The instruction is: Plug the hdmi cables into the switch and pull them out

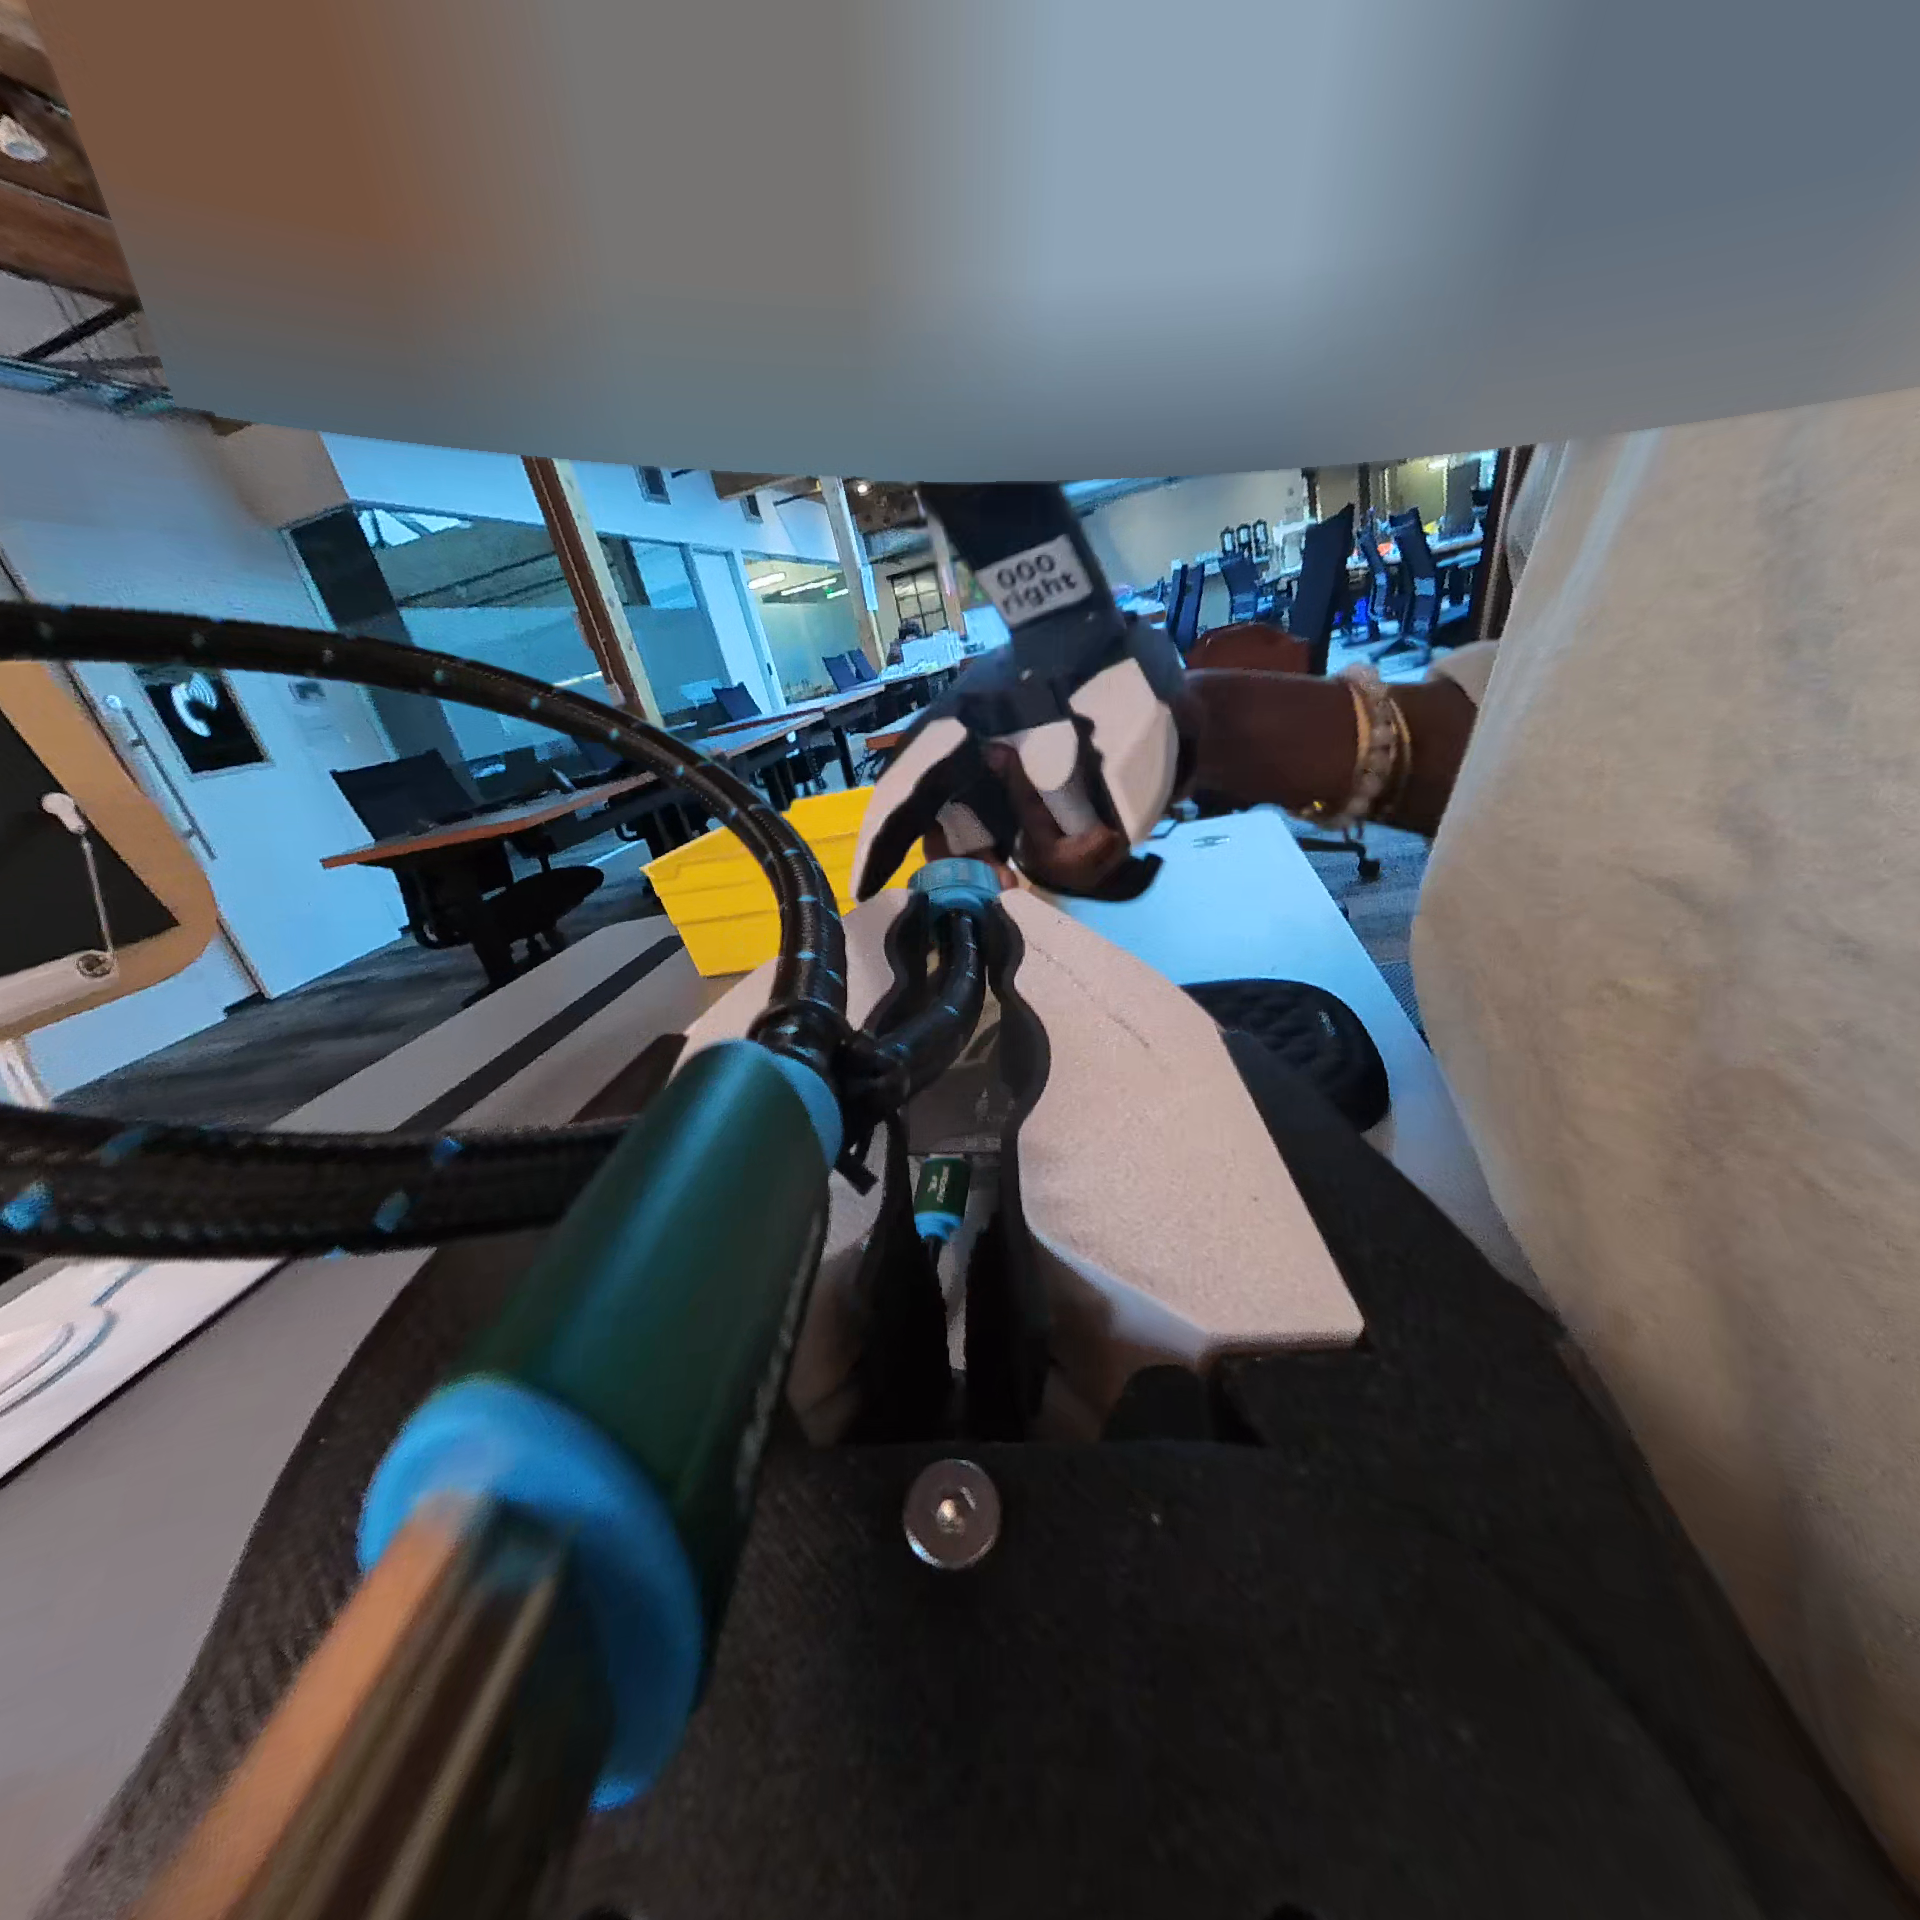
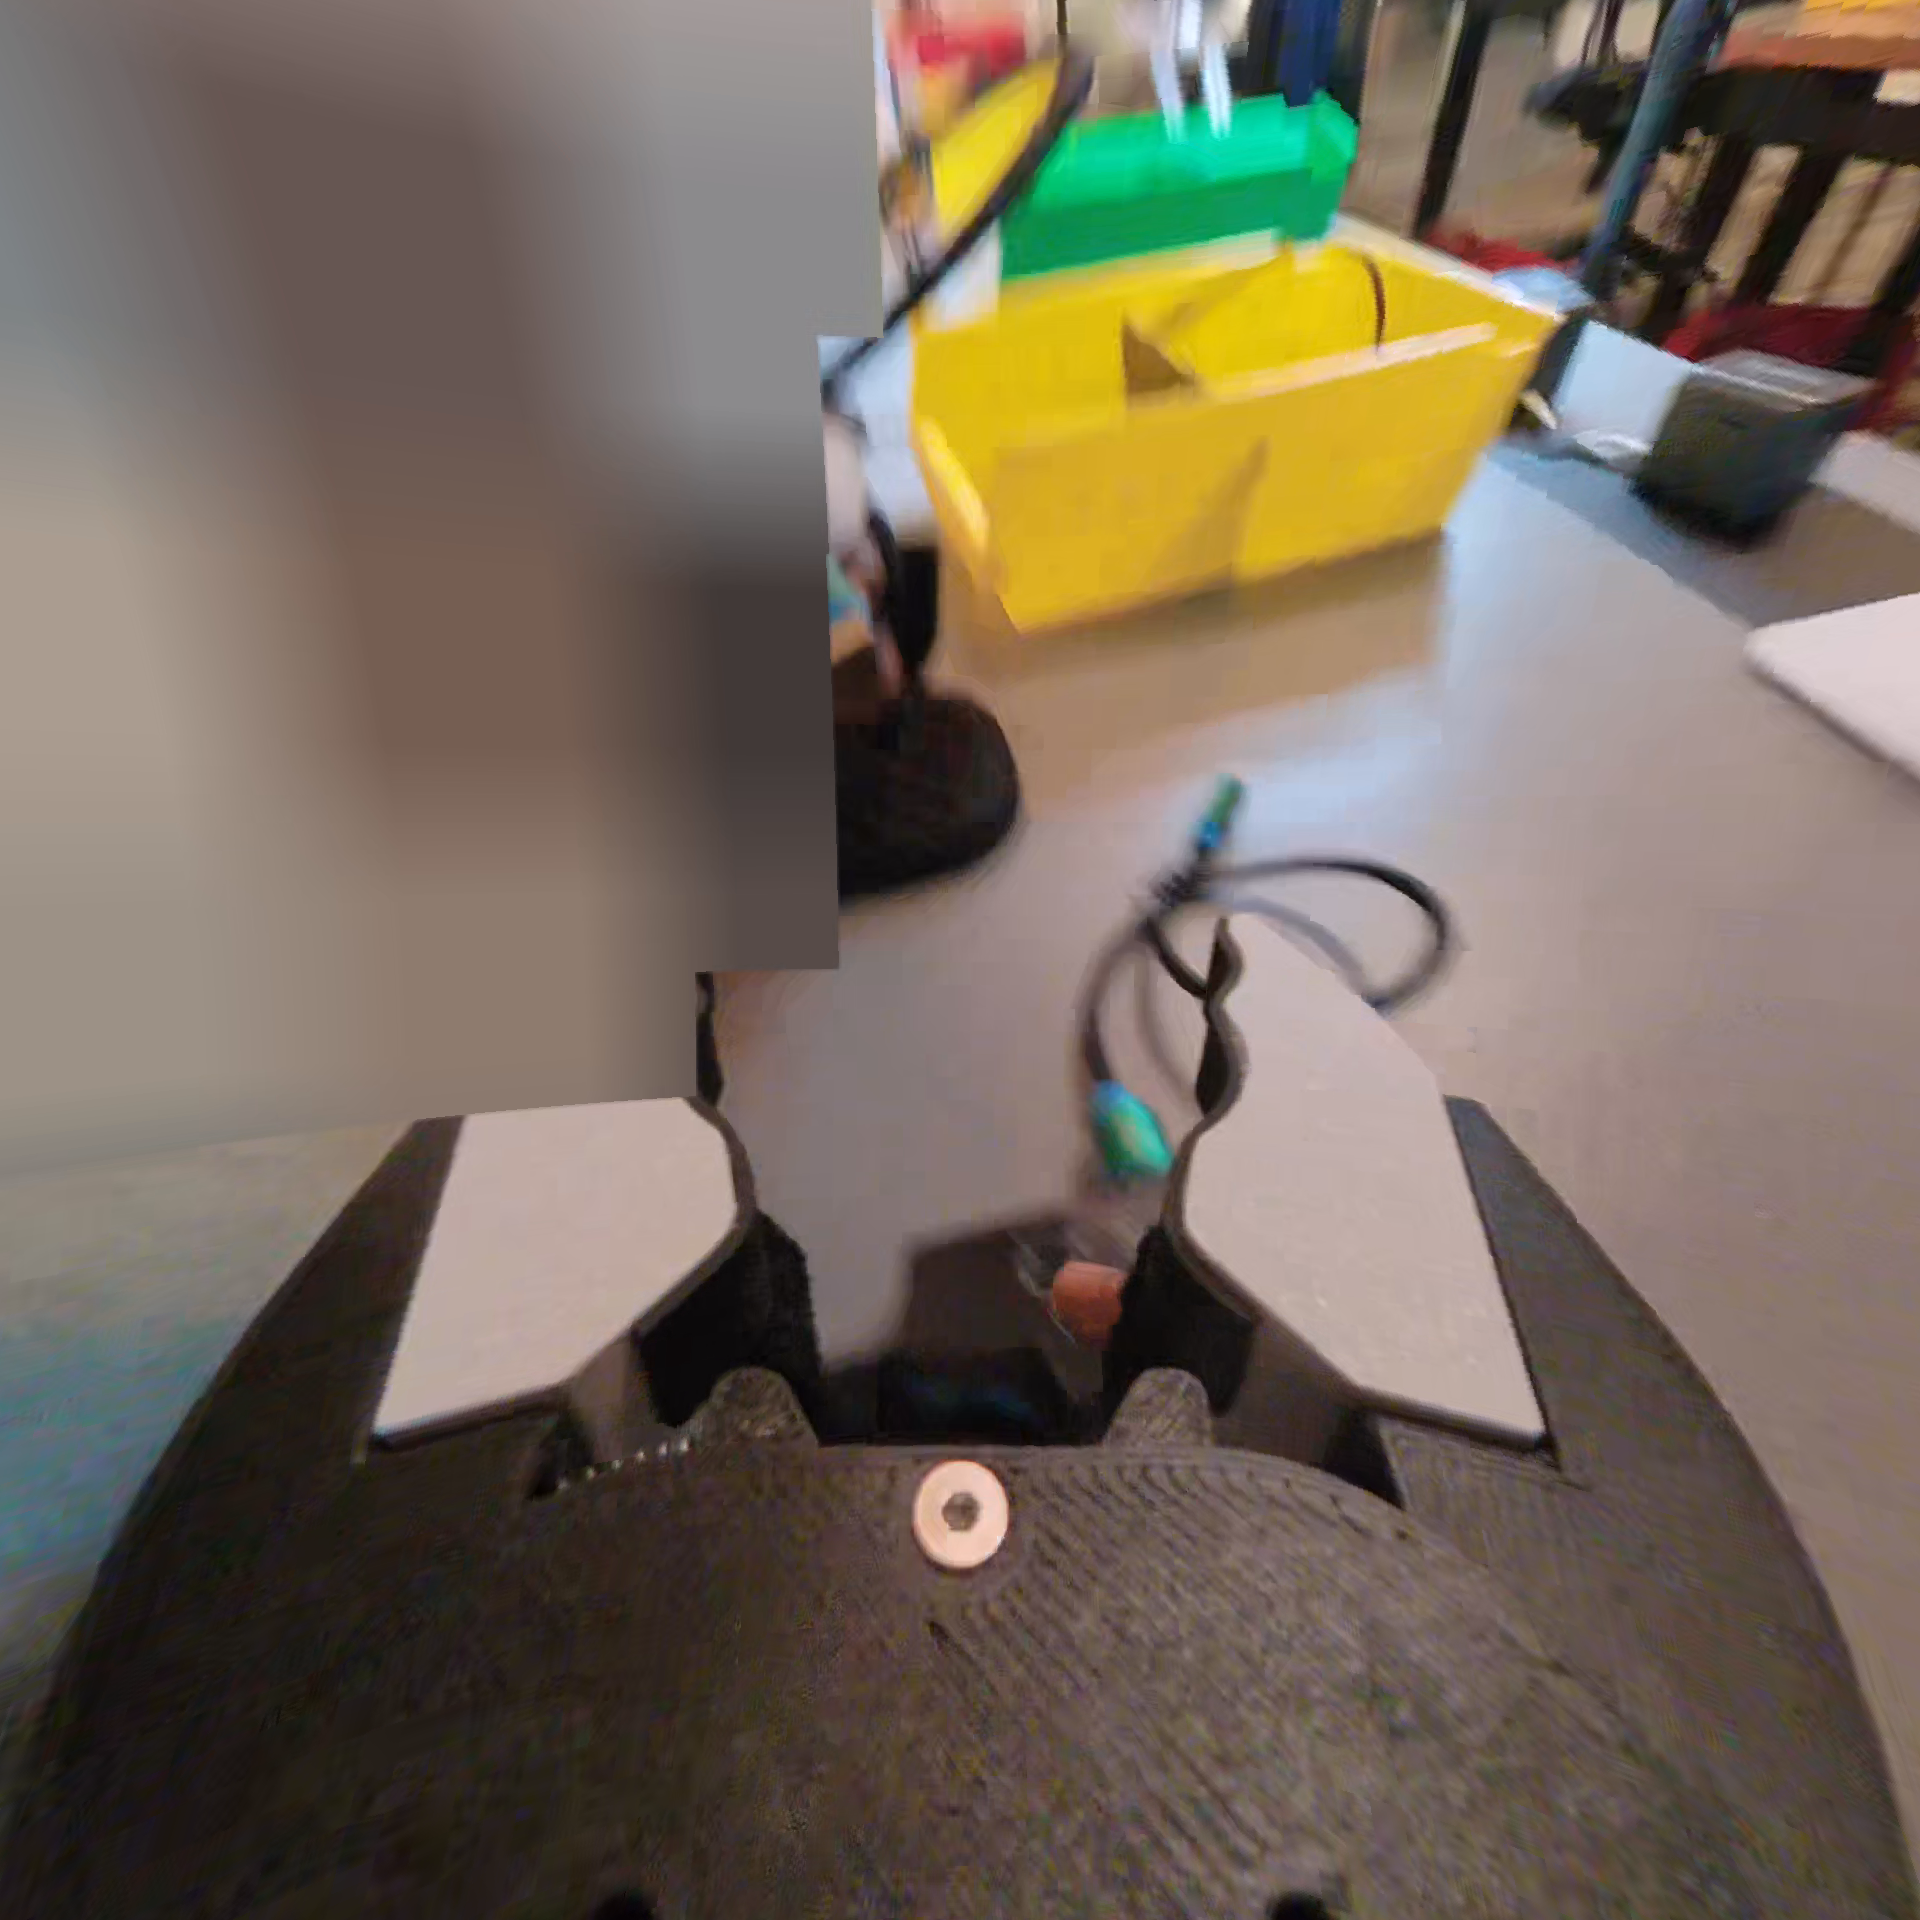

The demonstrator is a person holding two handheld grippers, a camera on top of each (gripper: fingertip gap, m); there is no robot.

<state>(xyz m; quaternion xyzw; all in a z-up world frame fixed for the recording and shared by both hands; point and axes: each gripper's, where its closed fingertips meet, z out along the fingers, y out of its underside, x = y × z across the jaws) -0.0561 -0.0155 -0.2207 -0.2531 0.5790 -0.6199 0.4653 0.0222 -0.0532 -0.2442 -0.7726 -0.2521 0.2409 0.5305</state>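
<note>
Left wrist view: shows the left gripper [image 1: 951,940] with its white fingers drawn narrow, pinching a black braided HDMI cable with blue flecks [image 1: 961,987] near the tips. Loops from there over the left-hand finger and runs out at the left edge. Ends close to the lens in a dark green plug body with blue collars [image 1: 665,1340], lying across the gripper's black base, metal tip toward the lower left corner. Just past the fingertips, meets a second blue-green plug end [image 1: 951,878], with the right gripper [image 1: 935,842] right at it, gripped by a hand wearing bracelets [image 1: 1351,748]. Behind, a yellow plastic bin [image 1: 727,904] on the white table [image 1: 1247,914].

Right wrist view, blurred by motion: shows the right gripper [image 2: 966,997] spread wide, holding nothing. Between and beyond the fingers, on the grey table [image 2: 1558,831], lies a coiled thin black cable [image 2: 1351,883] with green-and-blue plugs at both ends. Low between the fingers, a dark flat item with a small orange-brown knob [image 2: 1086,1299], too blurred to say whether it is the switch. Farther back, a yellow bin [image 2: 1195,488], a green bin [image 2: 1174,177] and a dark grey box [image 2: 1745,436].
</note>
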